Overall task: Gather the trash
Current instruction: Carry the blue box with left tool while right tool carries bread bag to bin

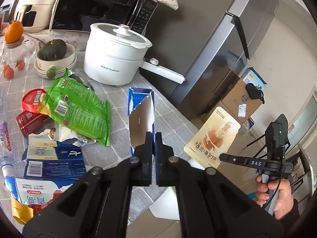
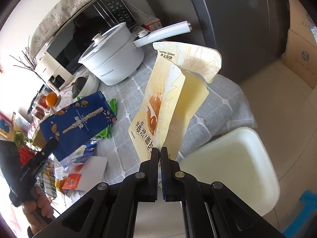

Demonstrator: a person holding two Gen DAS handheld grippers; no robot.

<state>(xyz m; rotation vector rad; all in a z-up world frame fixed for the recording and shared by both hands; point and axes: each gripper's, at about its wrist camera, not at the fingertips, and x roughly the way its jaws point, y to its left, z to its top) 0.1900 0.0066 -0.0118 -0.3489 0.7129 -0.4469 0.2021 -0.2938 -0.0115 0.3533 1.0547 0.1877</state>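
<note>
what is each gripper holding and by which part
Left gripper: the blue torn carton, pinched at its lower edge. Right gripper: the cream snack bag, by its bottom edge.

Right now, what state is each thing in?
left gripper: shut on the blue carton
blue carton: torn open, lifted
right gripper: shut on the yellow bread bag
yellow bread bag: opened, empty-looking, lifted
white pot: lid on
green bag: lying crumpled on table
</note>
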